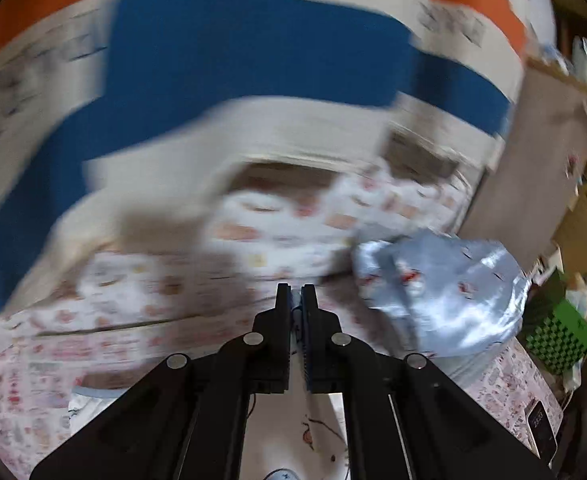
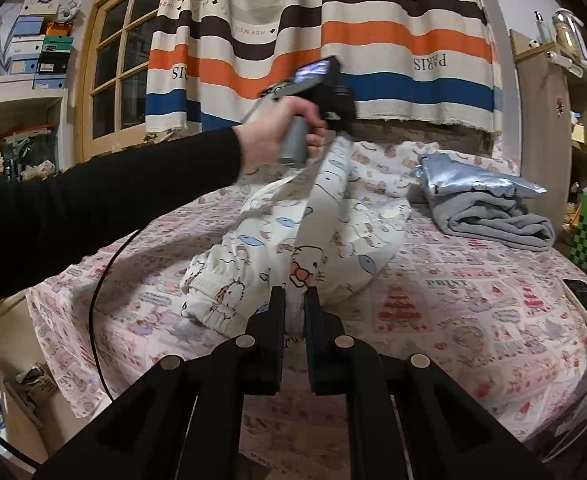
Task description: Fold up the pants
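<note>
Both jaws pinch the cartoon pants (image 2: pixel 293 240); curtain (image 2: pixel 373 40) reads "HERMES", "PARIS"; bedsheet (image 2: pixel 473 300) "PRINT".

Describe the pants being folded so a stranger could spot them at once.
Start at the bed with the pink printed sheet, below the striped curtain. Mid-bed lie the cream cartoon-print pants, one end lifted by the left gripper. Unlike the plain grey and shiny blue folded pile to their right, they carry cat and animal drawings.
</note>
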`<state>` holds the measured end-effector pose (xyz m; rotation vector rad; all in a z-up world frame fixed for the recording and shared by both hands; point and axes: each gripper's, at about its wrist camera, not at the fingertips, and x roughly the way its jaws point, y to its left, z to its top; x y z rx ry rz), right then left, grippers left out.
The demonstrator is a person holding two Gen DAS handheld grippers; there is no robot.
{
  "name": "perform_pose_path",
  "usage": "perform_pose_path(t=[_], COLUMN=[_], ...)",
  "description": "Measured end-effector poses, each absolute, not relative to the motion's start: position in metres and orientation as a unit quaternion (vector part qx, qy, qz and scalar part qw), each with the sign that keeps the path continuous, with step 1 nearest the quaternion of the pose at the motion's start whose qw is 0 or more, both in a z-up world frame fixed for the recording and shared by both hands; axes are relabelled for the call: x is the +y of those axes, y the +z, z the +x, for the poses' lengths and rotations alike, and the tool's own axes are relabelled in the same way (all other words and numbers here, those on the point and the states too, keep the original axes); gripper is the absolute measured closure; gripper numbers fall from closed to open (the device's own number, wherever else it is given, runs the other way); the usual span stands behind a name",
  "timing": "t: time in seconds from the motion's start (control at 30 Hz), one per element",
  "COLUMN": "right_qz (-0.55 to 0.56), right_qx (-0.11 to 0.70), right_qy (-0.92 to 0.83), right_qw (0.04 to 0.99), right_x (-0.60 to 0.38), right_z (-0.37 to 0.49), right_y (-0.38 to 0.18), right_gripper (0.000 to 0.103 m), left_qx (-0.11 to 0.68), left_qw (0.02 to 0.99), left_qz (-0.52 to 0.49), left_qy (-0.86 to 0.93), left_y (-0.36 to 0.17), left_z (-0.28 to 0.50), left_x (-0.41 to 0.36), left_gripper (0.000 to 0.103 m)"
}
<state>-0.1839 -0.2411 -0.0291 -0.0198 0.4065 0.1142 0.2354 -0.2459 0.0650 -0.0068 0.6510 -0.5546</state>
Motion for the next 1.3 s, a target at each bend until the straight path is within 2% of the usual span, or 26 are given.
perform_pose_path(t=[0.17, 0.37, 0.4, 0.43, 0.5, 0.53, 0.57, 0.63, 0.67, 0.93, 1.03, 1.1, 1.17, 1.3], right_qz=[-0.01, -0.01, -0.009, -0.007, -0.004, -0.005, -0.006, -0.005, -0.005, 0.047, 0.11, 0.108, 0.058, 0.037], right_qx=[0.207, 0.212, 0.213, 0.214, 0.22, 0.222, 0.223, 0.218, 0.21, 0.211, 0.241, 0.265, 0.263, 0.295], right_qy=[0.053, 0.053, 0.053, 0.056, 0.056, 0.053, 0.048, 0.038, 0.033, 0.021, 0.074, 0.083, 0.061, 0.031], right_qw=[0.977, 0.976, 0.976, 0.975, 0.974, 0.974, 0.974, 0.975, 0.977, 0.976, 0.961, 0.955, 0.961, 0.954], right_x=[-0.248, -0.255, -0.256, -0.258, -0.259, -0.26, -0.261, -0.265, -0.27, -0.33, -0.366, -0.376, -0.376, -0.372], right_z=[-0.183, -0.18, -0.179, -0.178, -0.176, -0.175, -0.174, -0.172, -0.169, -0.119, -0.07, -0.034, 0.002, 0.089], right_y=[-0.034, -0.04, -0.04, -0.041, -0.042, -0.042, -0.042, -0.042, -0.042, -0.009, 0.017, 0.03, 0.046, 0.06], right_gripper=[0.094, 0.094, 0.094, 0.094, 0.09, 0.086, 0.073, 0.045, 0.042, 0.042, 0.042, 0.042, 0.042, 0.042], left_qx=[0.333, 0.338, 0.337, 0.334, 0.326, 0.311, 0.298, 0.284, 0.278, 0.243, 0.226, 0.237, 0.255, 0.317], left_qw=[0.902, 0.906, 0.906, 0.906, 0.91, 0.919, 0.926, 0.93, 0.932, 0.954, 0.966, 0.964, 0.959, 0.929], left_qz=[0.021, 0.03, 0.026, 0.024, 0.031, 0.033, 0.036, 0.046, 0.05, 0.017, -0.01, -0.036, -0.066, -0.139], left_qy=[-0.274, -0.253, -0.256, -0.259, -0.254, -0.241, -0.231, -0.228, -0.225, -0.174, -0.126, -0.111, -0.109, -0.129], left_y=[0.054, 0.038, 0.036, 0.035, 0.035, 0.038, 0.04, 0.044, 0.046, 0.042, 0.032, 0.018, 0.001, -0.02], left_z=[0.236, 0.247, 0.249, 0.25, 0.249, 0.245, 0.241, 0.232, 0.228, 0.216, 0.228, 0.242, 0.254, 0.28], left_x=[-0.296, -0.308, -0.306, -0.303, -0.299, -0.292, -0.286, -0.272, -0.264, -0.167, -0.125, -0.097, -0.075, -0.048], left_gripper=[0.099, 0.098, 0.095, 0.09, 0.039, 0.032, 0.029, 0.029, 0.029, 0.029, 0.028, 0.028, 0.028, 0.03])
